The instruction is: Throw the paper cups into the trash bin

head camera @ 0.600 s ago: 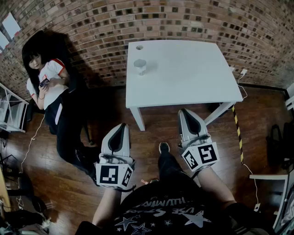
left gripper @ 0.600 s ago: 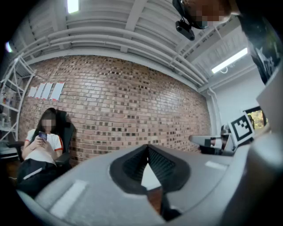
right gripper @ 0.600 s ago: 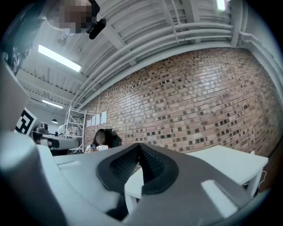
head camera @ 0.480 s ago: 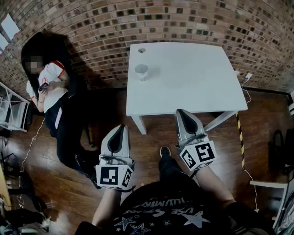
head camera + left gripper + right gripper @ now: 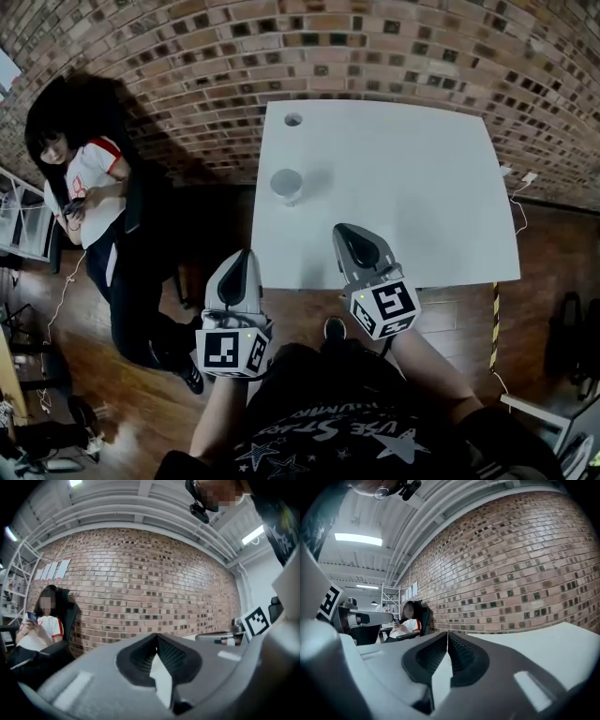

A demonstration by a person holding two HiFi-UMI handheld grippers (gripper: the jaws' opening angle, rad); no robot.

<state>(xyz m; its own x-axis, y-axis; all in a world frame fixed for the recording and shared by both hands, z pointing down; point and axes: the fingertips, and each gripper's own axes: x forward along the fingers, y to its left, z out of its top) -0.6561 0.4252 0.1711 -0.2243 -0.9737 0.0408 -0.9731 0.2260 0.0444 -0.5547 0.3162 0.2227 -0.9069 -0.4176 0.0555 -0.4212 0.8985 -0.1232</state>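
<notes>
A white paper cup (image 5: 286,185) stands upright on the left part of the white table (image 5: 422,187). Near the table's far left corner is a small round thing (image 5: 293,119); whether it is a cup or a hole I cannot tell. My right gripper (image 5: 345,230) hangs over the table's front part, to the right of the cup and nearer me, jaws shut and empty (image 5: 447,633). My left gripper (image 5: 240,253) is off the table's front left corner, over the floor, also shut on nothing (image 5: 157,636). No trash bin shows in any view.
A person (image 5: 89,187) sits in a dark chair against the brick wall (image 5: 187,56) left of the table, looking at a phone. Metal shelving (image 5: 23,225) stands at the far left. A cable and a striped strip (image 5: 495,319) lie on the wooden floor at the right.
The table and cup have come closer in the head view. My right gripper has moved from over the floor to over the table's front edge. Both grippers stay shut.
</notes>
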